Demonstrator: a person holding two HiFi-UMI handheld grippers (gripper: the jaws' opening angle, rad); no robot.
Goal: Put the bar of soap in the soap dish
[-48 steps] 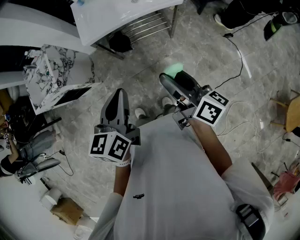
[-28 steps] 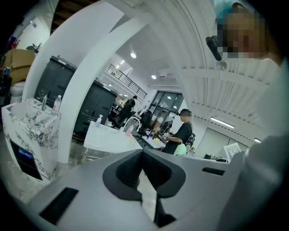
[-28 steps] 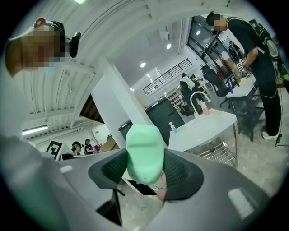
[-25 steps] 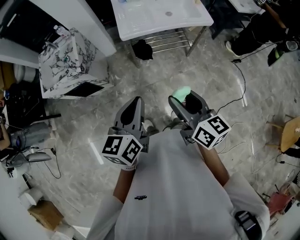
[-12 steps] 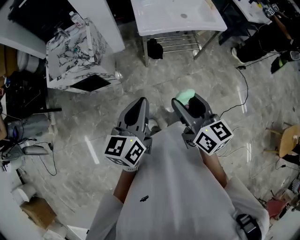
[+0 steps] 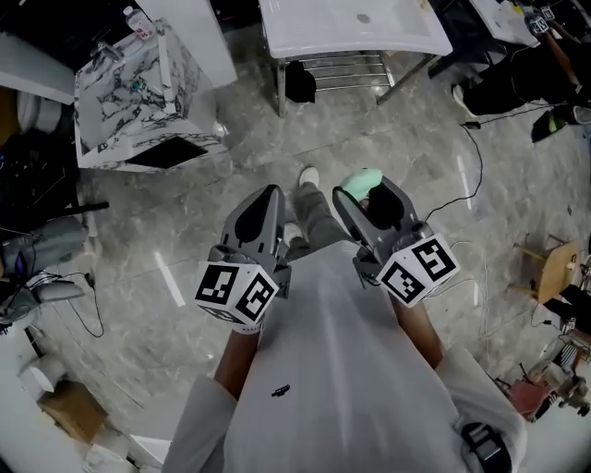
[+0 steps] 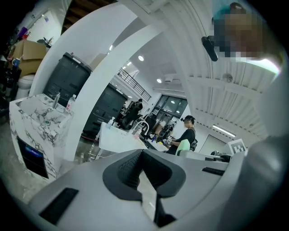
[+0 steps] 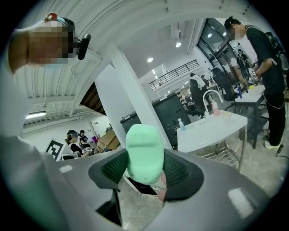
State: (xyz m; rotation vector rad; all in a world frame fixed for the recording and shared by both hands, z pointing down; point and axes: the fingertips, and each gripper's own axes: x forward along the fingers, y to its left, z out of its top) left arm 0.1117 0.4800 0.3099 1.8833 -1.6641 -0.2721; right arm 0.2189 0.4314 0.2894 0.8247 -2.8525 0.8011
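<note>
Left tongs (image 6: pixel 270 191): closed, nothing between them, held above the grey stone floor (image 6: pixel 175 249). Right tongs (image 6: pixel 366 196): clamped on a green bar of soap (image 6: pixel 356 180), whose end juts past the tips. Farther off: white bench (image 6: pixel 314 35) with a sink, well apart from both.

The head view looks steeply down from above the person at the floor (image 6: pixel 166 240), with the left claw (image 6: pixel 269 196) and right claw (image 6: pixel 367 194) near below. Each claw view sits close behind its own jaws, facing out across the room. All three share the far white tabletop (image 6: pixel 355 28).
</note>
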